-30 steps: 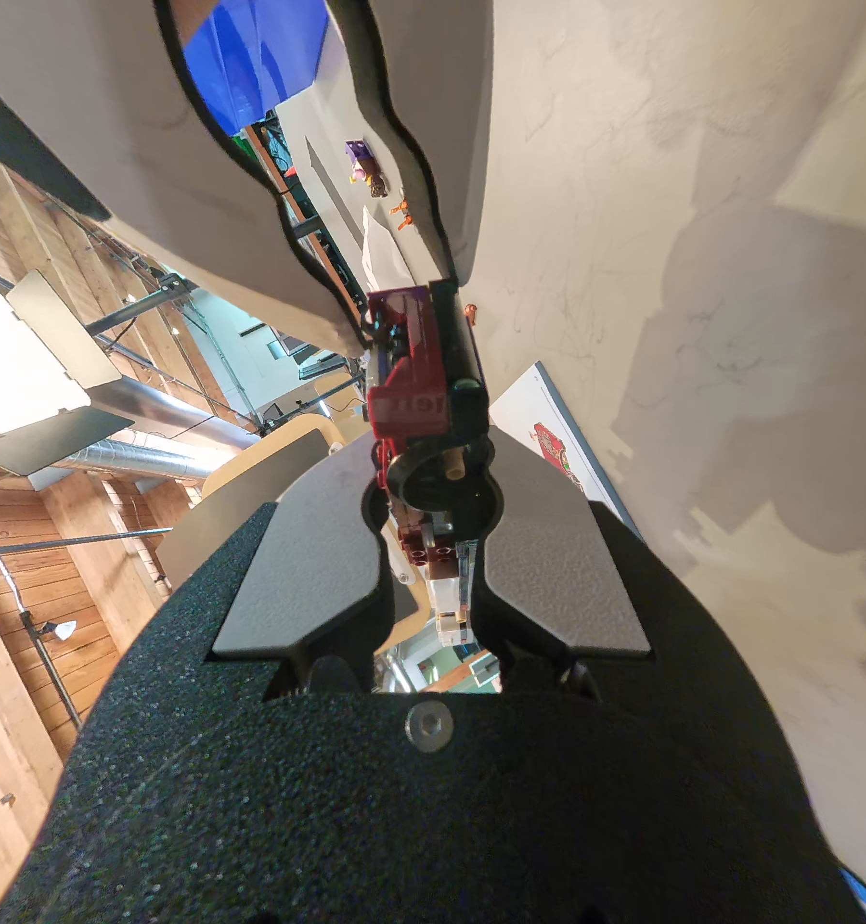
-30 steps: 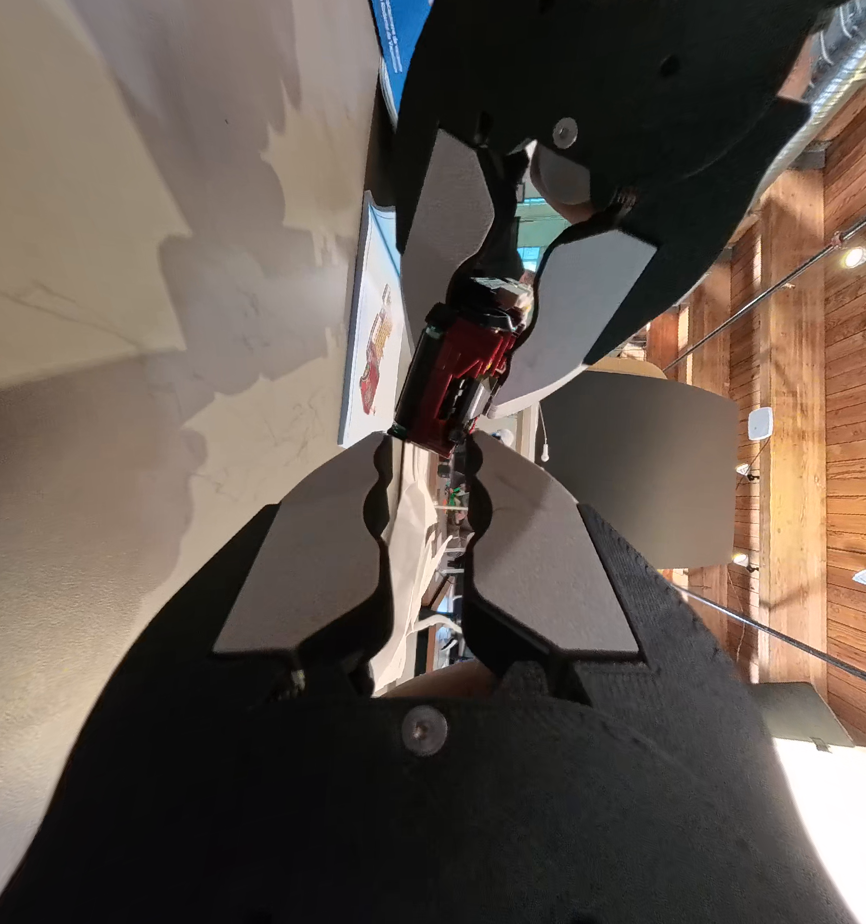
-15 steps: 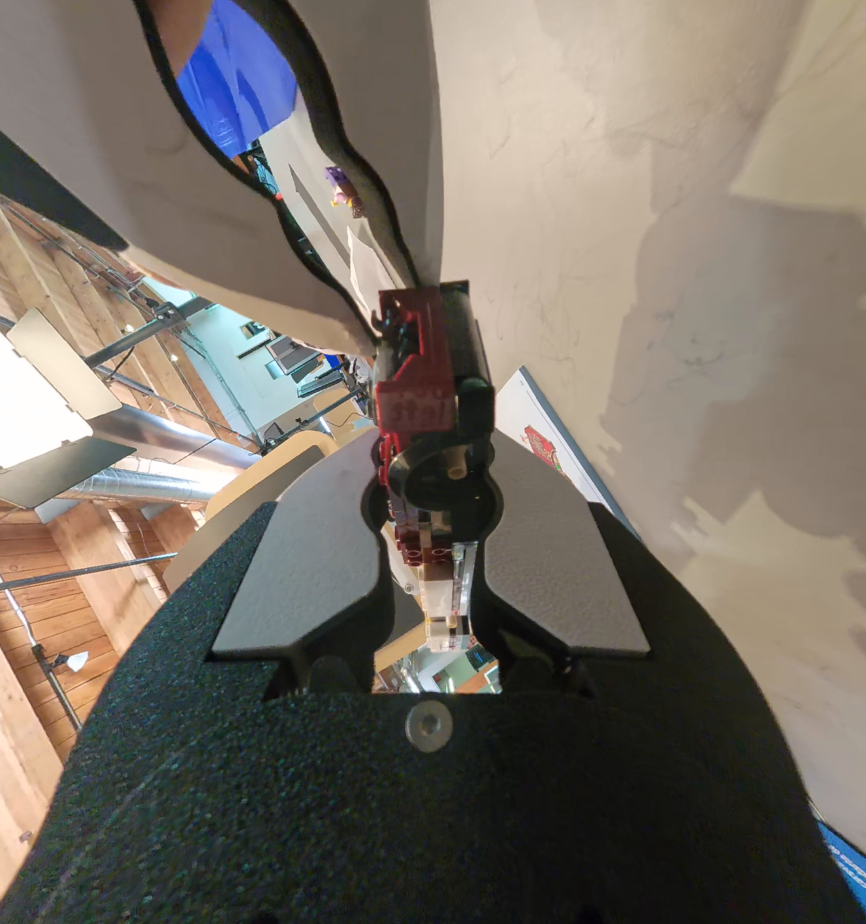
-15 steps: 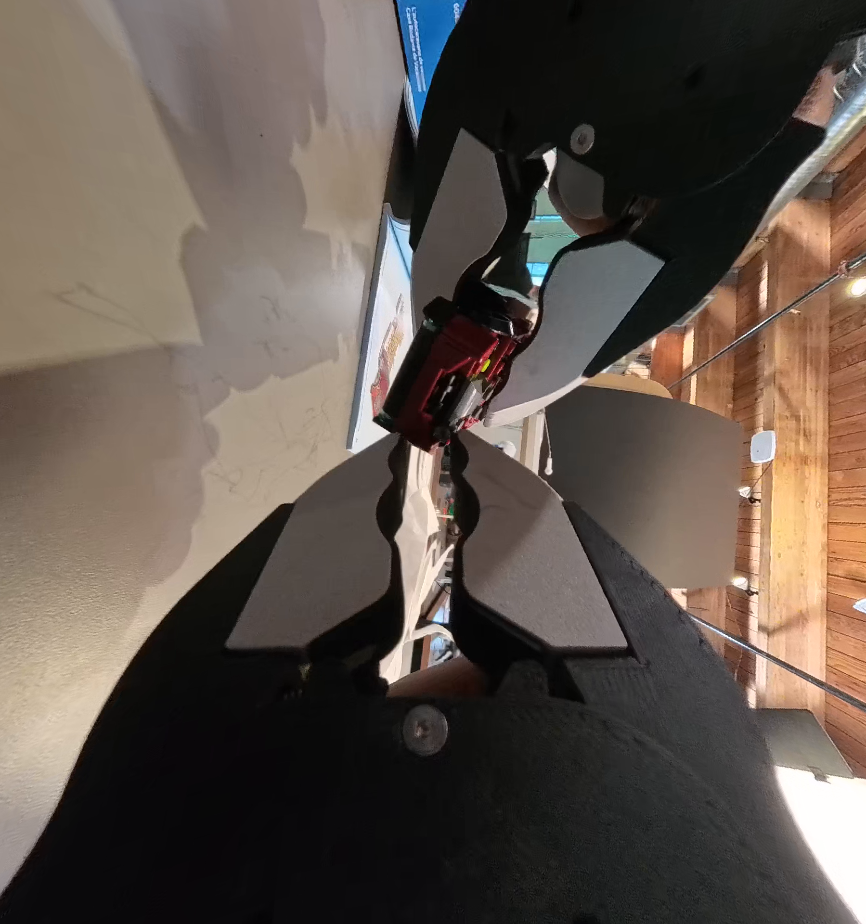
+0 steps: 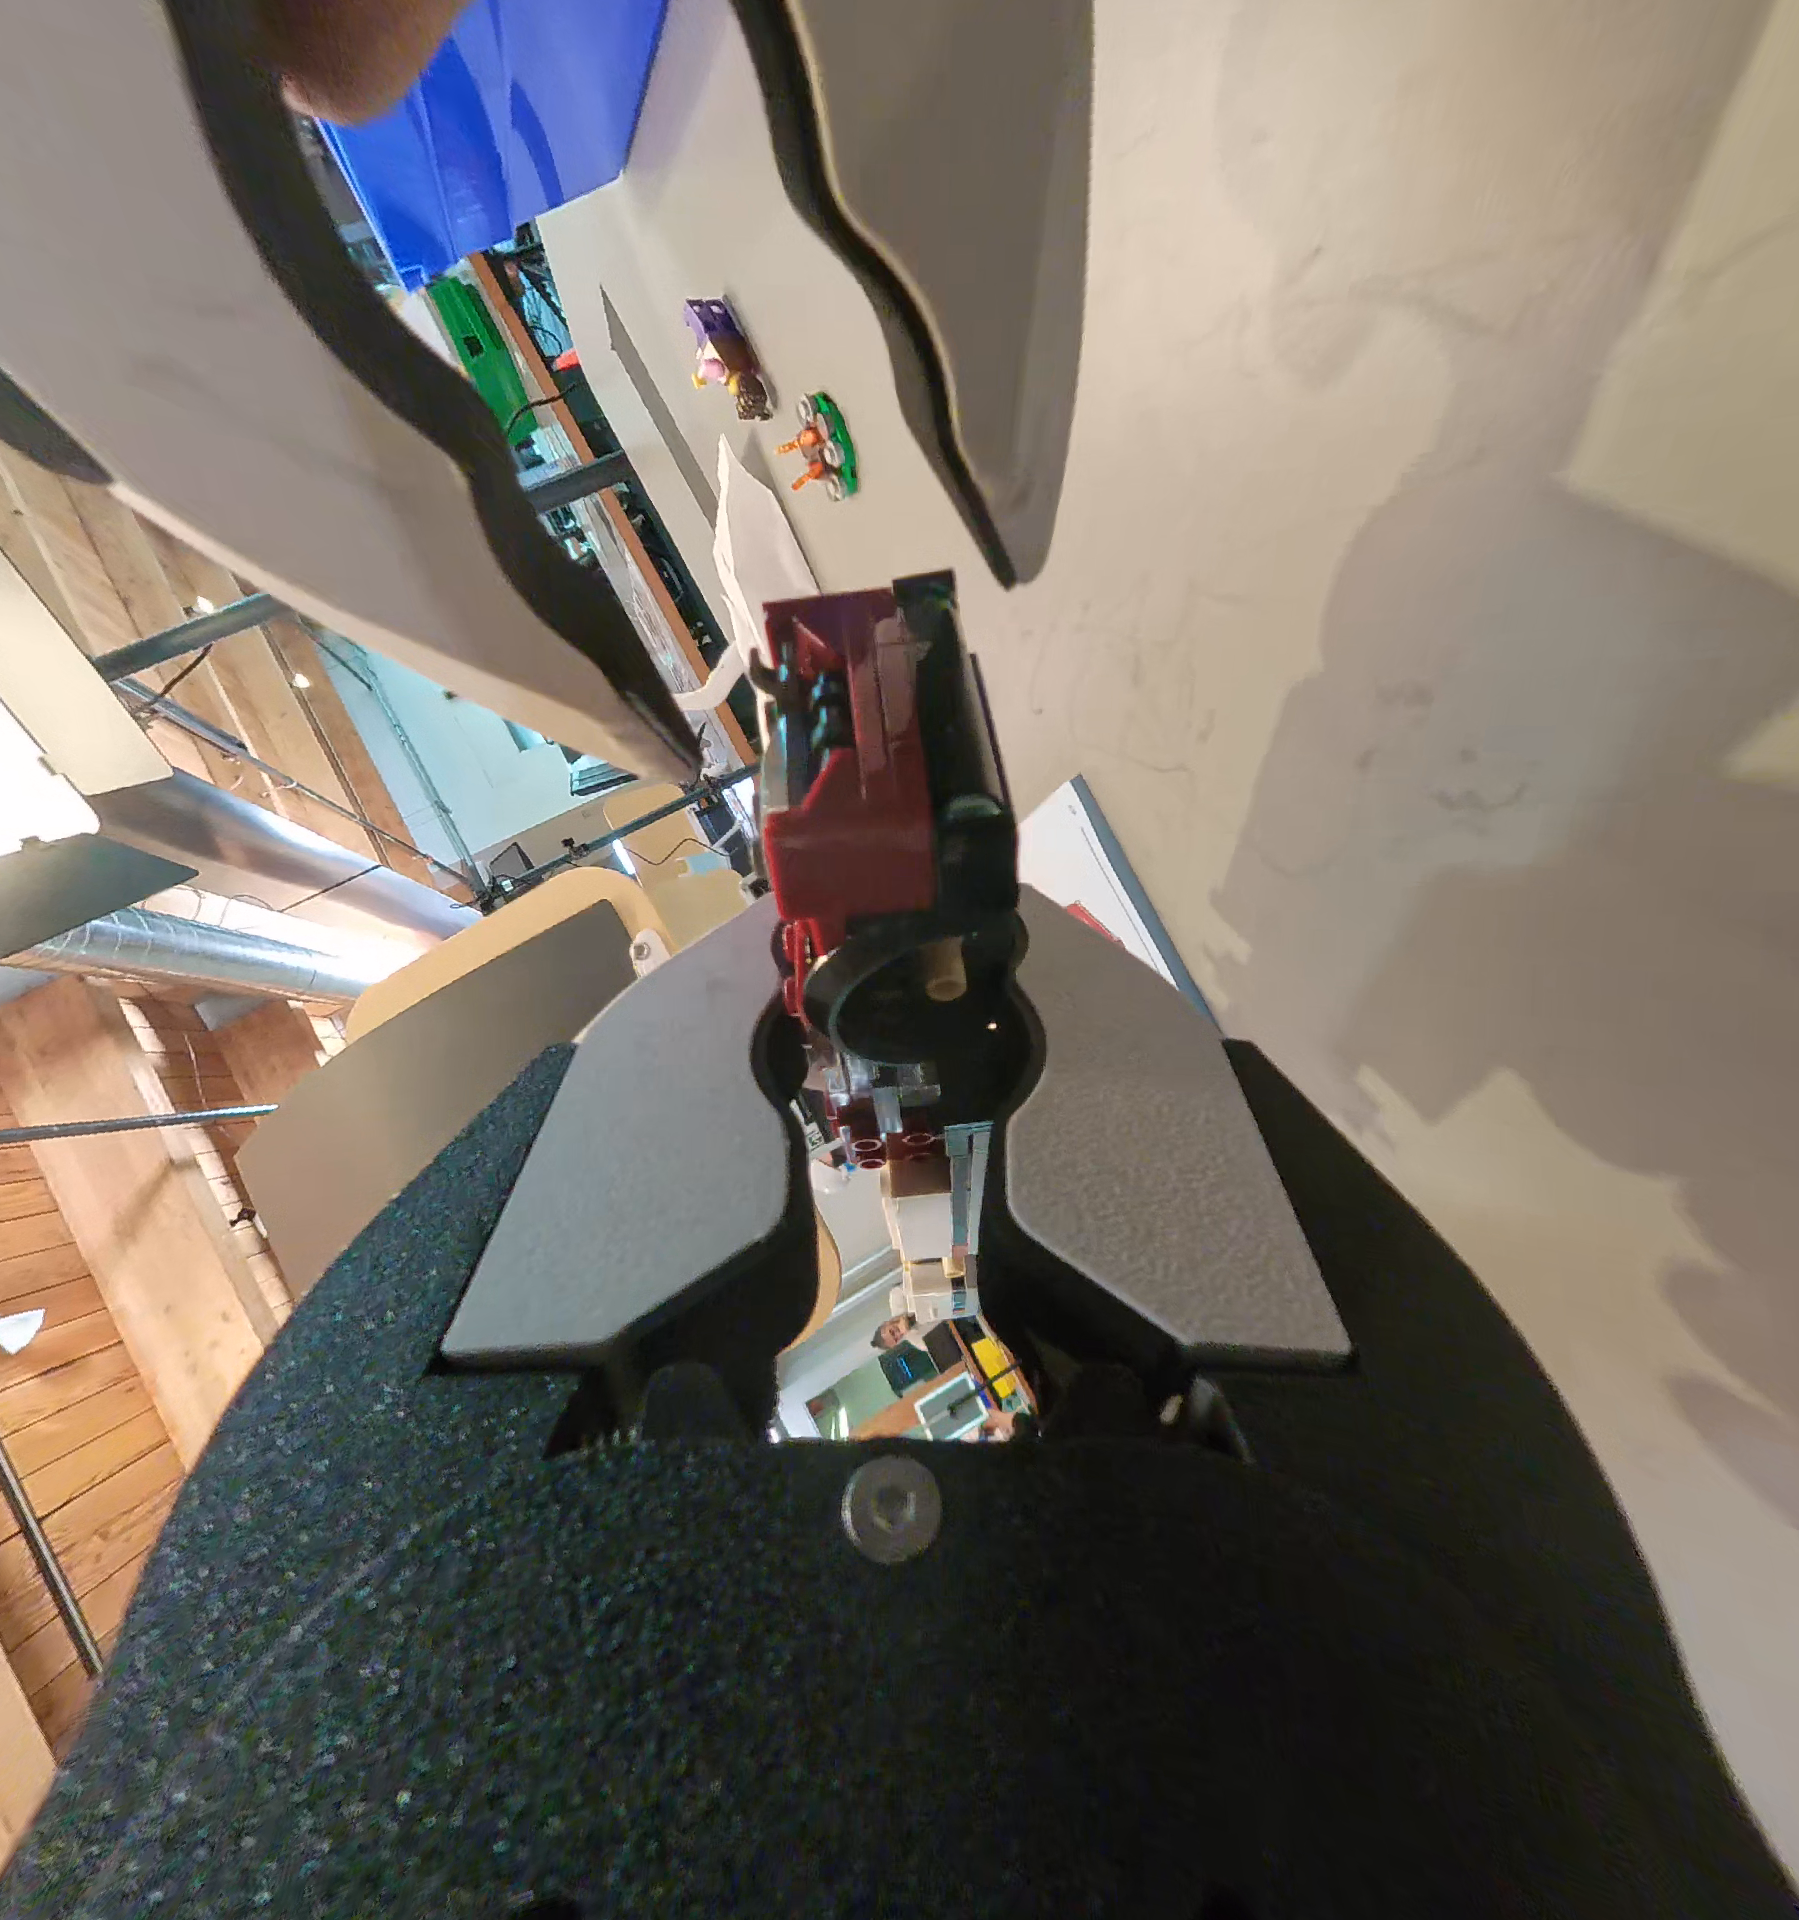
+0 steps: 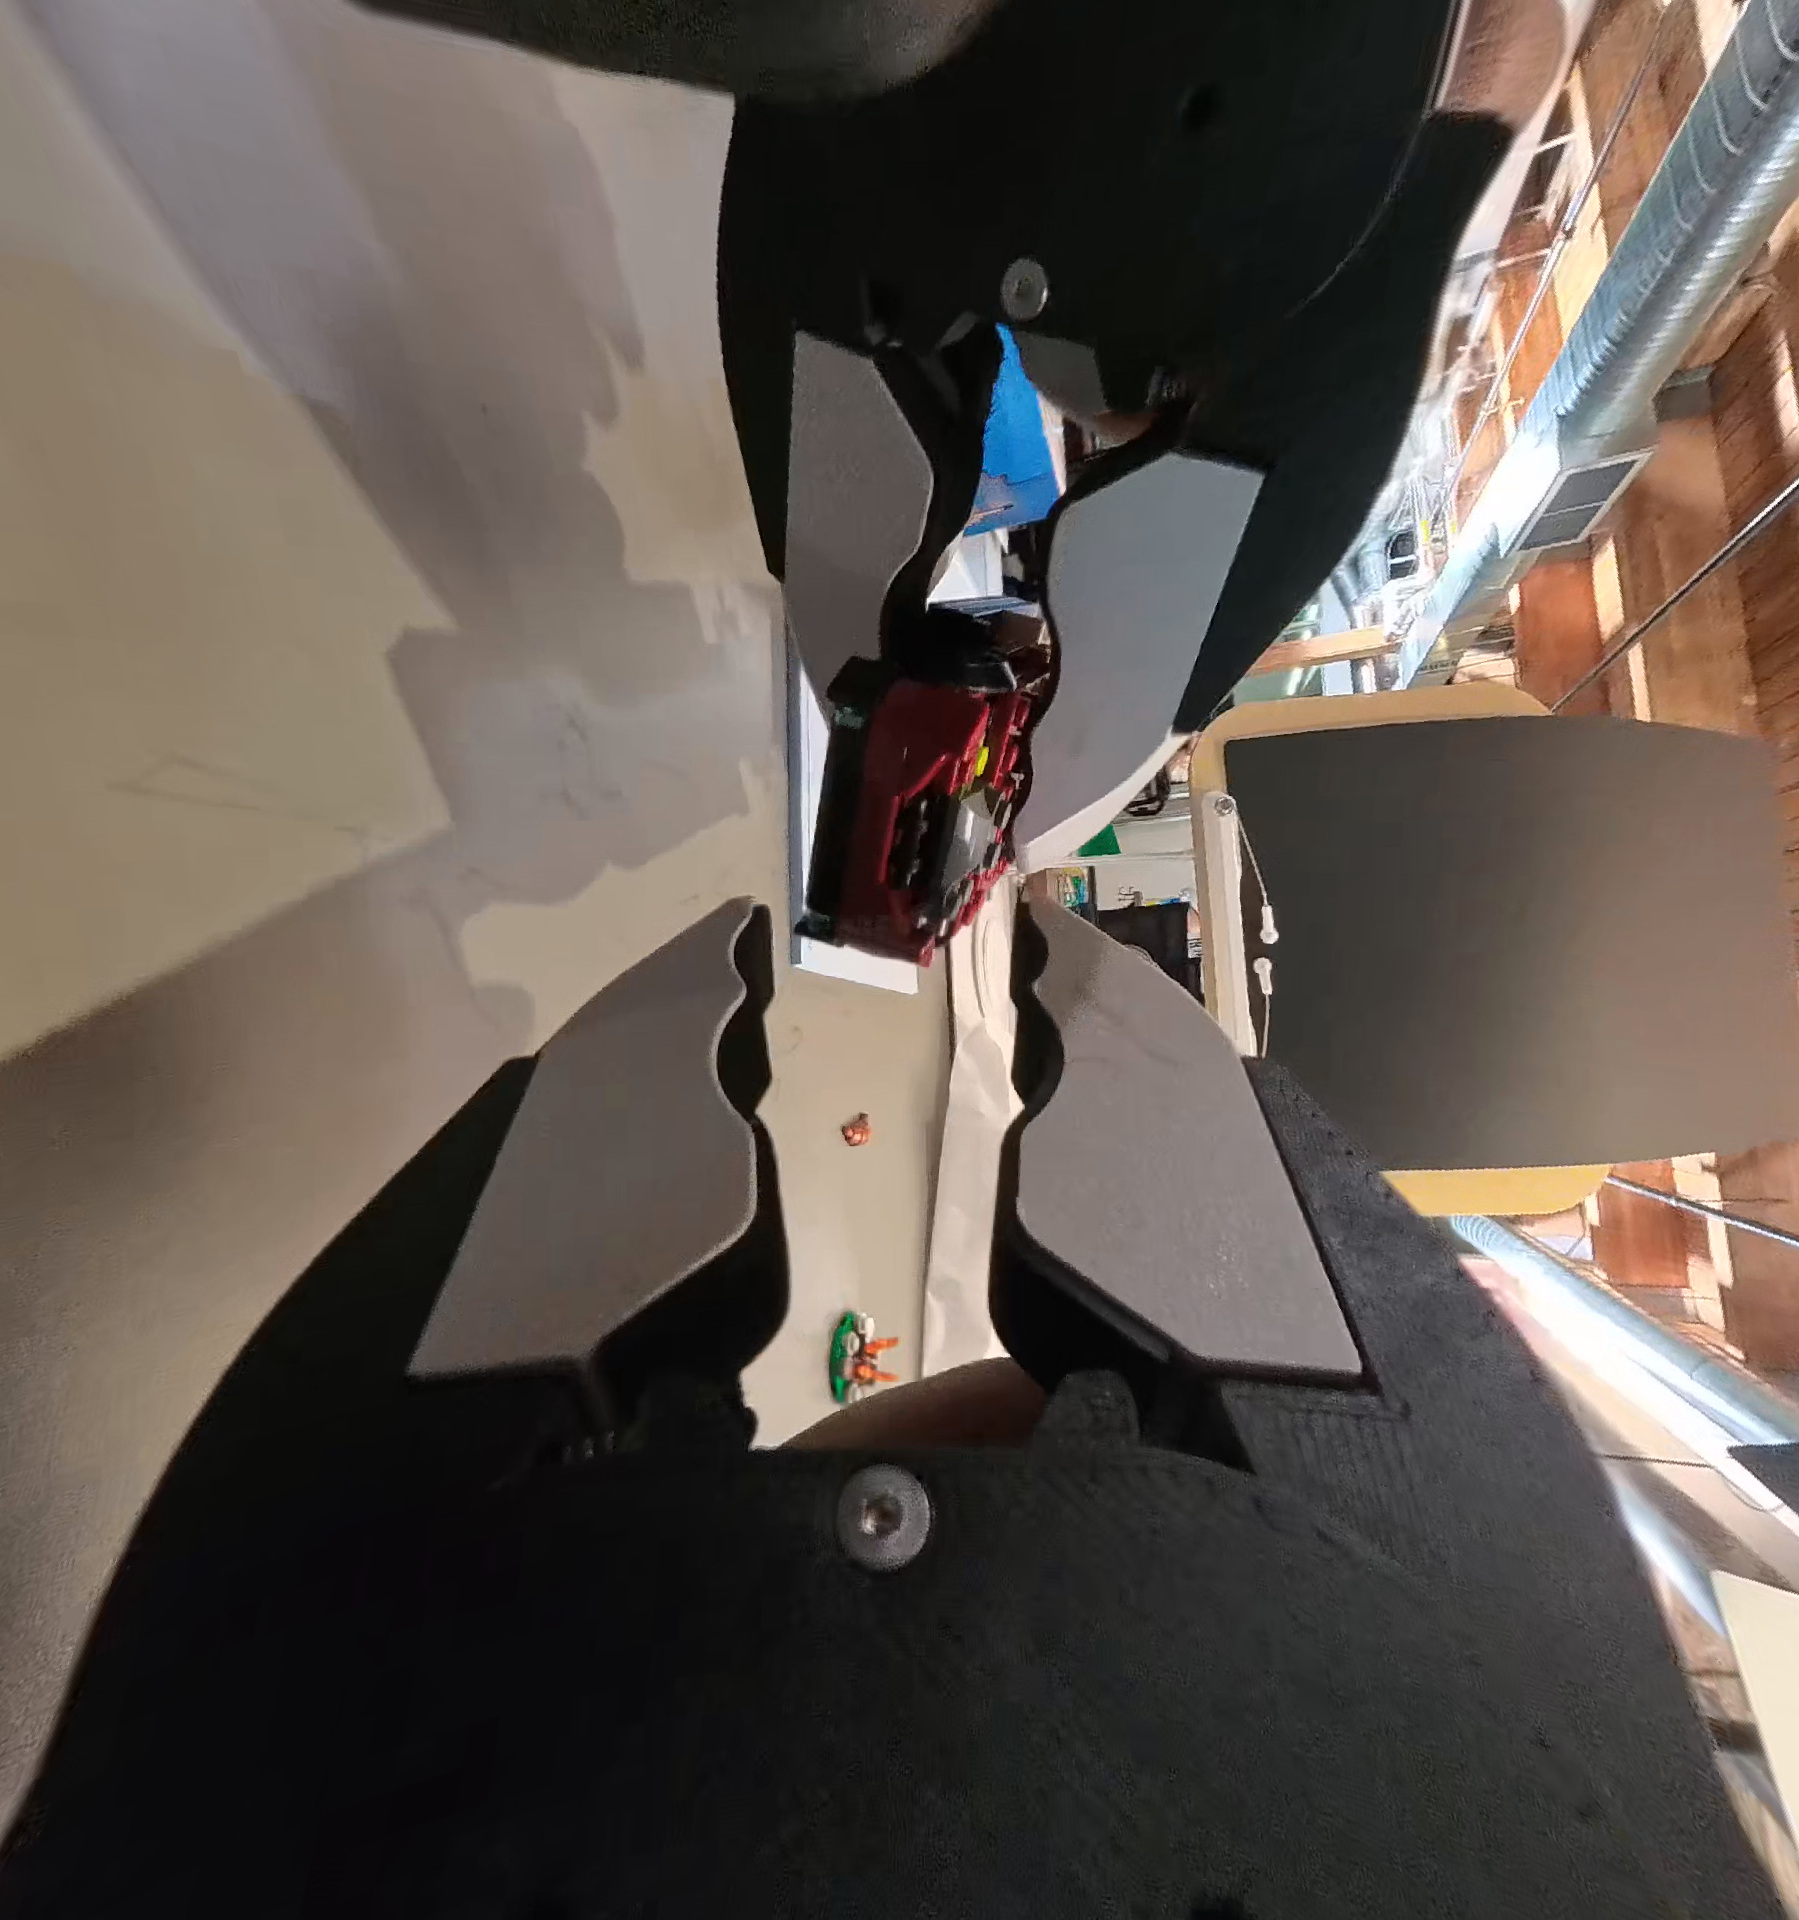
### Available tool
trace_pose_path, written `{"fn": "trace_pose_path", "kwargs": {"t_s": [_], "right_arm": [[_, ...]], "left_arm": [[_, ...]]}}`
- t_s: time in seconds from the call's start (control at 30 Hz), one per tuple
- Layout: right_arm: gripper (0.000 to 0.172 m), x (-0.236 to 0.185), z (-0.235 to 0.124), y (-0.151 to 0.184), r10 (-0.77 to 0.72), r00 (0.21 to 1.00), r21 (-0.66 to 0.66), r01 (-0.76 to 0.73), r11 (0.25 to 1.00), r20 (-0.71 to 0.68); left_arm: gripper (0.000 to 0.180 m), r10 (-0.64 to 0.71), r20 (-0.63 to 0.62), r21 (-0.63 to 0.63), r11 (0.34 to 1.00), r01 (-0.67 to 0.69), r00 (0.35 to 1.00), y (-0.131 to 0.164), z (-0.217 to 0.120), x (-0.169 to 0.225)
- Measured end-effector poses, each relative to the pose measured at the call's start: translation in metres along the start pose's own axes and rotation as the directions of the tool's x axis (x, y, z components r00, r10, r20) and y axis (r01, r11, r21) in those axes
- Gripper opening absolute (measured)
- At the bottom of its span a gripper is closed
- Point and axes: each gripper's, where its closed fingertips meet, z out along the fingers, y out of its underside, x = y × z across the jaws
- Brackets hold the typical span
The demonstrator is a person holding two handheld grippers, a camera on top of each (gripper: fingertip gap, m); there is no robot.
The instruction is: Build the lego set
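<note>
Left wrist | fingers [image 5: 1103, 1018] grip red brick model [image 5: 853, 821] | right gripper [image 6: 890, 935] agape

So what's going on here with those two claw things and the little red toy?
A person is working two handheld grippers over a pale table. The left gripper is clamped on a dark red and black toy-brick vehicle, held up off the table. The right gripper faces it with its fingers spread apart, gripping nothing. A small green brick piece and a purple one lie farther along the table.
</note>
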Motion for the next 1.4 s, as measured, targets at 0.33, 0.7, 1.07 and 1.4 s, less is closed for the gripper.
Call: {"fn": "trace_pose_path", "kwargs": {"t_s": [0.33, 0.7, 1.07, 1.4], "right_arm": [[0.033, 0.010, -0.003, -0.004, -0.018, 0.997, 0.020, 0.020, 1.000, -0.073], [0.046, 0.012, -0.004, 0.021, 0.031, 0.998, -0.102, -0.036, 0.994, -0.051], [0.031, -0.071, -0.064, -0.012, 0.577, 0.705, -0.144, -0.575, 0.805, 0.413], [0.031, -0.095, -0.052, -0.009, 0.552, 0.640, -0.270, -0.489, 0.829, 0.535]], "left_arm": [[0.033, -0.017, 0.105, 0.050, 0.999, 0.012, 0.994, -0.010, -0.007, -0.020], [0.033, -0.087, 0.185, 0.009, 0.996, 0.087, 0.979, -0.002, 0.014, -0.016], [0.033, -0.149, 0.333, 0.018, 0.988, 0.152, 0.931, 0.003, 0.001, -0.008], [0.033, -0.146, 0.327, 0.058, 0.989, 0.134, 0.934, -0.003, 0.004, -0.001]]}}
